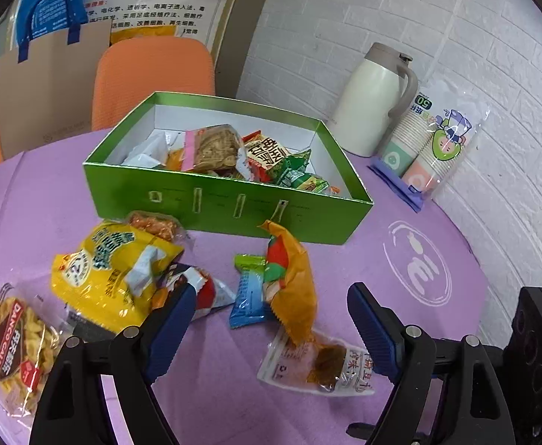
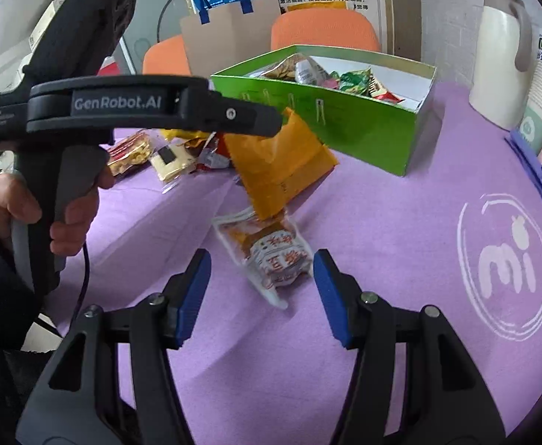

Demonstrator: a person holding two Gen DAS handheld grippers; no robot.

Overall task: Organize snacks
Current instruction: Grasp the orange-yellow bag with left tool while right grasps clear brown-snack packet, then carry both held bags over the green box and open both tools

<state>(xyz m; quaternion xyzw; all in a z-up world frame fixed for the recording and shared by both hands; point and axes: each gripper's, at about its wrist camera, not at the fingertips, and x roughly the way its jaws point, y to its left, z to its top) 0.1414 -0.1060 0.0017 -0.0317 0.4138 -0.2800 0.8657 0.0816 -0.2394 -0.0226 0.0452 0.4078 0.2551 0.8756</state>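
Gathering loose snacks, the right claw point(image 2: 261, 289) gapes around the tofu packet point(image 2: 271, 256), needing closure, while the left claw point(image 1: 271, 319) hangs apart, empty, before the green box point(image 1: 234, 200).

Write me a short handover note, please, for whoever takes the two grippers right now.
Left gripper: open, holding nothing, low over the loose snacks.
Right gripper: open, holding nothing, lined up on the clear tofu packet, not yet closed on it.
Green box: at the back of the purple mat, already holding several snacks.
Left on the mat: orange packet leaning over the tofu packet, blue-green bar, yellow bag, Danco Galette pack, and a few smaller ones.
To do: move these into the box.
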